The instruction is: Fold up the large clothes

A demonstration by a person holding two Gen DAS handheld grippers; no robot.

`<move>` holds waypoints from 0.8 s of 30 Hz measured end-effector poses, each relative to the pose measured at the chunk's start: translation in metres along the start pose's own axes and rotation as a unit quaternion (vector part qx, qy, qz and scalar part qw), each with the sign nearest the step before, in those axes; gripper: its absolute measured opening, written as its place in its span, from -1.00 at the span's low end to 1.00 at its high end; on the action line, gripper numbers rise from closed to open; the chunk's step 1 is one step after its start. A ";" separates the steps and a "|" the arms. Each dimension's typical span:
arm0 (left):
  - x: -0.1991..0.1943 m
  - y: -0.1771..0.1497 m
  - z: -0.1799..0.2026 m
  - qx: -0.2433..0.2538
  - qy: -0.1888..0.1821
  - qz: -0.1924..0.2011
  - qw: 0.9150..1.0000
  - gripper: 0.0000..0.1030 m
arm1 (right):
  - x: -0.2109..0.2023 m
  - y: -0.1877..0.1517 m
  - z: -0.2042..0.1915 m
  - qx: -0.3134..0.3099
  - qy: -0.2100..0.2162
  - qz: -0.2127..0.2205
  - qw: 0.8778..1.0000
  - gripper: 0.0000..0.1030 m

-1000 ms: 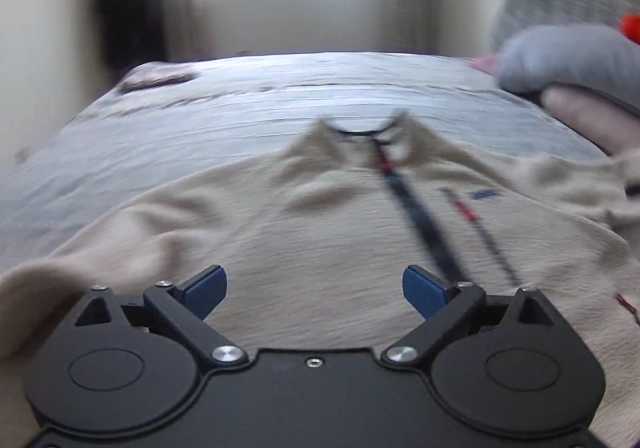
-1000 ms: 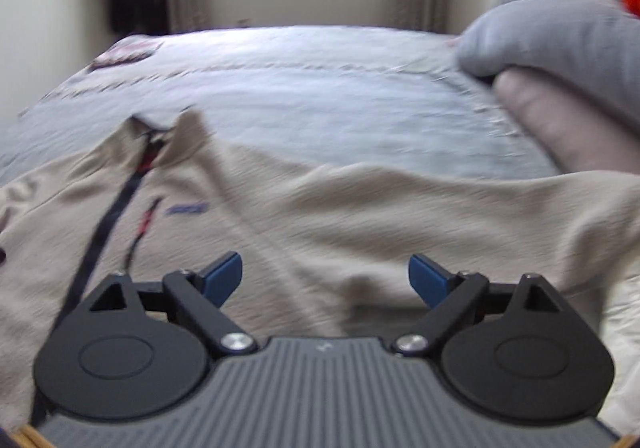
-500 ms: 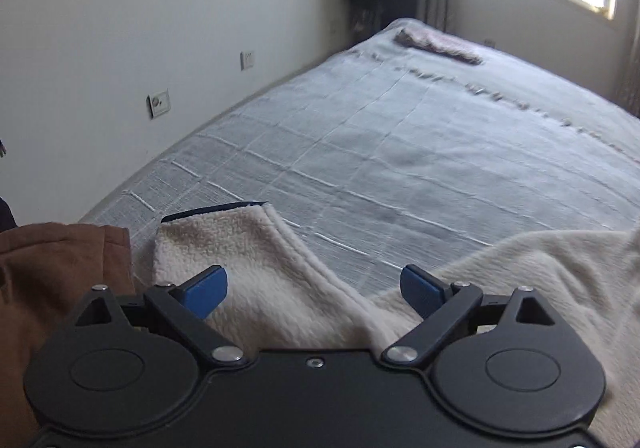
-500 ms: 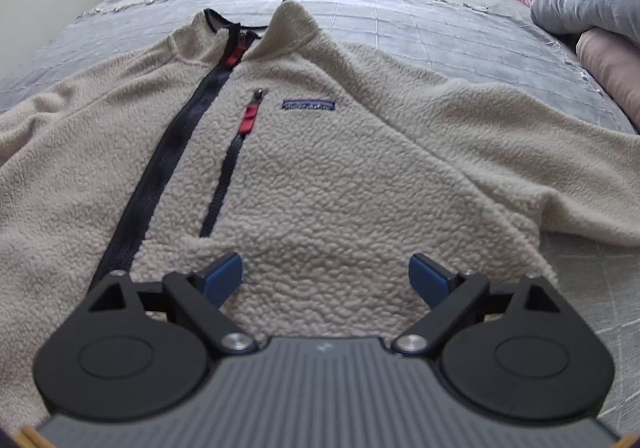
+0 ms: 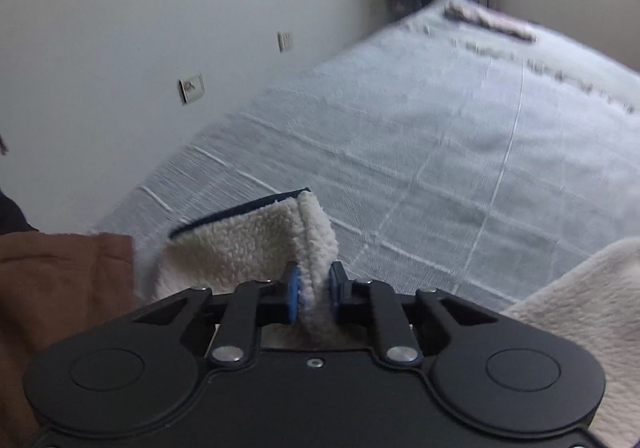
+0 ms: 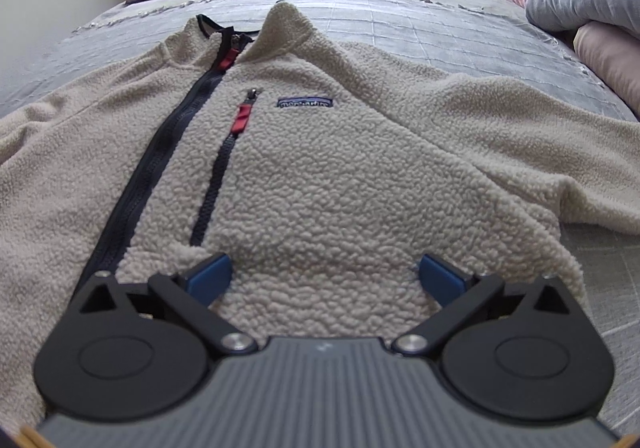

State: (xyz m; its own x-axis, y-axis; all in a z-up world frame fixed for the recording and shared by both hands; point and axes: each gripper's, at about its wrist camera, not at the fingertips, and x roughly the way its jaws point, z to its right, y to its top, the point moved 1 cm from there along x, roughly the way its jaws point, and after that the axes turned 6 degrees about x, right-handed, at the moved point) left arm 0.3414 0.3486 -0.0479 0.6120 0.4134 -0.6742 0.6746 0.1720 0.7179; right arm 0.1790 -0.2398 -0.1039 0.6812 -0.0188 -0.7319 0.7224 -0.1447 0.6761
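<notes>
Cream fleece now sits pinched where half a second ago my left gripper (image 5: 313,290) stood wide over the sleeve cuff (image 5: 256,236); its jaws have just been closing and the blue pads clamp a ridge of the cuff at lower centre of the left view. My right gripper (image 6: 326,276) has just been opening further, jaws wide, nothing between them, low over the hem. My fleece jacket (image 6: 320,168) lies face up on the grey bedspread (image 6: 400,12), dark zipper (image 6: 160,164) closed, sleeves spread to both frame edges, collar toward the top.
</notes>
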 end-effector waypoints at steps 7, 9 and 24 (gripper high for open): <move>-0.130 -0.028 -0.089 -0.076 -0.043 0.098 0.991 -0.72 | -0.003 -0.005 0.002 0.013 0.003 0.012 1.000 0.99; -0.146 -0.052 -0.111 -0.104 -0.056 0.105 0.987 -0.76 | -0.005 -0.005 0.001 0.018 0.001 0.012 1.000 0.99; -0.195 0.017 -0.105 -0.136 -0.170 0.303 0.928 -0.82 | -0.010 0.088 -0.208 -0.052 0.273 -0.017 0.960 -0.23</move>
State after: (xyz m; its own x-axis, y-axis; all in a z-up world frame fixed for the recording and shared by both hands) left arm 0.1902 0.3654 0.1136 0.9710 0.2090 -0.1159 0.0642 0.2391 0.9689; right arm 0.2602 -0.0467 -0.0193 0.5968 0.5097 -0.6197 0.7343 -0.0355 0.6779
